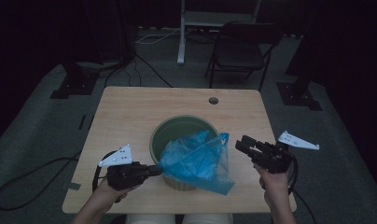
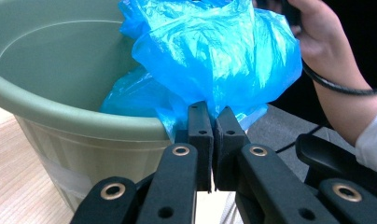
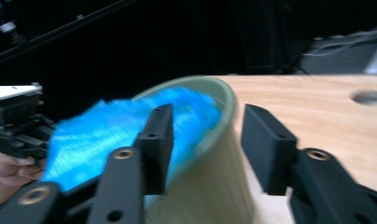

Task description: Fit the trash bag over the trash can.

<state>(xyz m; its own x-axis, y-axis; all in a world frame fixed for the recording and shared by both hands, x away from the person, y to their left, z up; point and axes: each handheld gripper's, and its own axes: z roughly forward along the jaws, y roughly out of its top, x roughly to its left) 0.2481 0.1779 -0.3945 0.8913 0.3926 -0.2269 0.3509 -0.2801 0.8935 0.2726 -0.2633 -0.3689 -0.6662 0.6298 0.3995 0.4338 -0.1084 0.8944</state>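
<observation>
A thin blue plastic bag (image 1: 198,161) is draped over the near rim of a round green plastic bucket (image 1: 164,129) on the light wooden table (image 1: 130,112), partly inside it and partly hanging outside toward the person. Its near-left edge is pinched between the closed jaws of the left gripper (image 2: 212,126), just outside the rim. The right gripper (image 1: 245,144) is held apart from the bag, to its right, with the jaws half spread and nothing between them; the loose right edge of the bag lies nearest to this gripper, so it is judged that the coming grasp belongs to the right hand.
</observation>
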